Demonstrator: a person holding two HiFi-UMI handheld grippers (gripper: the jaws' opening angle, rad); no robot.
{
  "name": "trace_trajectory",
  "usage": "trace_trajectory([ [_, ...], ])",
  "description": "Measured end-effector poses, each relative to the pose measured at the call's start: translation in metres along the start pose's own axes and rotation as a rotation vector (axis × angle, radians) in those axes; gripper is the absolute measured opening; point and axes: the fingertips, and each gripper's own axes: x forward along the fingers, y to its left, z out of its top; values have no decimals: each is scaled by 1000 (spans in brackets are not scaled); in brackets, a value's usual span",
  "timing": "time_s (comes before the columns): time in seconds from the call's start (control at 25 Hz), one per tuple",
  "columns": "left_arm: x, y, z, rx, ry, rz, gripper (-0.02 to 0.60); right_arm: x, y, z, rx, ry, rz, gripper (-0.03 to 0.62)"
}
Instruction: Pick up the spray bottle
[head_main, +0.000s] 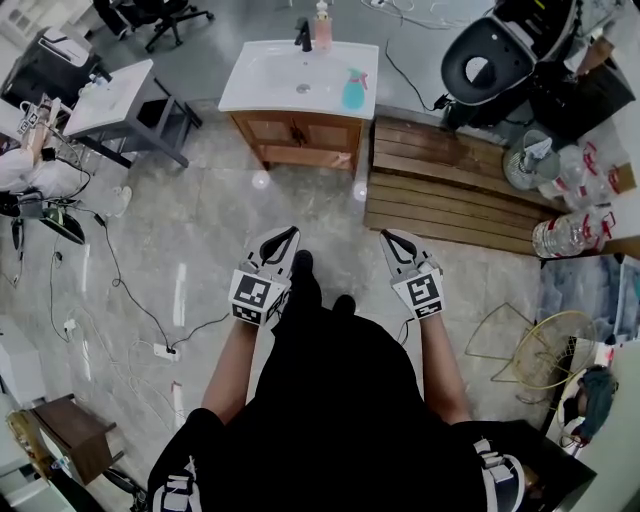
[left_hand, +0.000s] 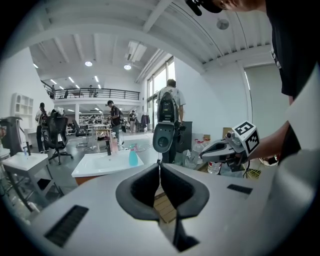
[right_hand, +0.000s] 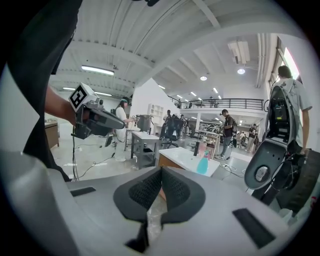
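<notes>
A teal spray bottle (head_main: 354, 89) with a pink trigger stands on the right side of the white washbasin top (head_main: 262, 85), far ahead of both grippers. It also shows as the spray bottle (left_hand: 133, 157) in the left gripper view and the spray bottle (right_hand: 202, 163) in the right gripper view. My left gripper (head_main: 281, 240) and right gripper (head_main: 394, 241) hang side by side over the tiled floor, well short of the cabinet. Both are shut with nothing between the jaws. The left gripper's (left_hand: 159, 168) tips meet, as do the right gripper's (right_hand: 161, 173).
A black tap (head_main: 304, 37) and a pink soap dispenser (head_main: 322, 28) stand at the basin's back. A wooden slatted platform (head_main: 450, 185) lies right of the wooden cabinet (head_main: 297, 137). A grey table (head_main: 115, 96) is at the left, cables (head_main: 120, 290) cross the floor, plastic bottles (head_main: 570, 233) at the right.
</notes>
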Motion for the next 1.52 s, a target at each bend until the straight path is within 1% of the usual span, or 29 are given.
trace_trajectory([
  [0.2, 13, 22, 8, 20, -10, -1, 26, 22, -7, 5, 5, 14, -11, 17],
  [0.36, 19, 47, 3, 8, 4, -25, 26, 48, -6, 12, 5, 33, -14, 17],
  [0.52, 31, 79, 9, 2, 2, -28, 26, 73, -11, 17, -7, 59, -20, 17],
  [0.84, 62, 131, 22, 36, 3, -90, 26, 118, -29, 34, 20, 70, -77, 17],
  [1.0, 76, 154, 25, 39, 1, -118, 26, 140, -35, 40, 26, 80, -103, 17],
  [1.2, 83, 194, 18, 40, 19, -134, 26, 175, -36, 51, 28, 87, -124, 17],
  [1.4, 90, 234, 27, 47, 3, -157, 26, 213, -37, 65, 22, 93, -138, 17],
  [1.52, 94, 253, 24, 50, 18, -171, 26, 233, -35, 69, 21, 103, -145, 17],
])
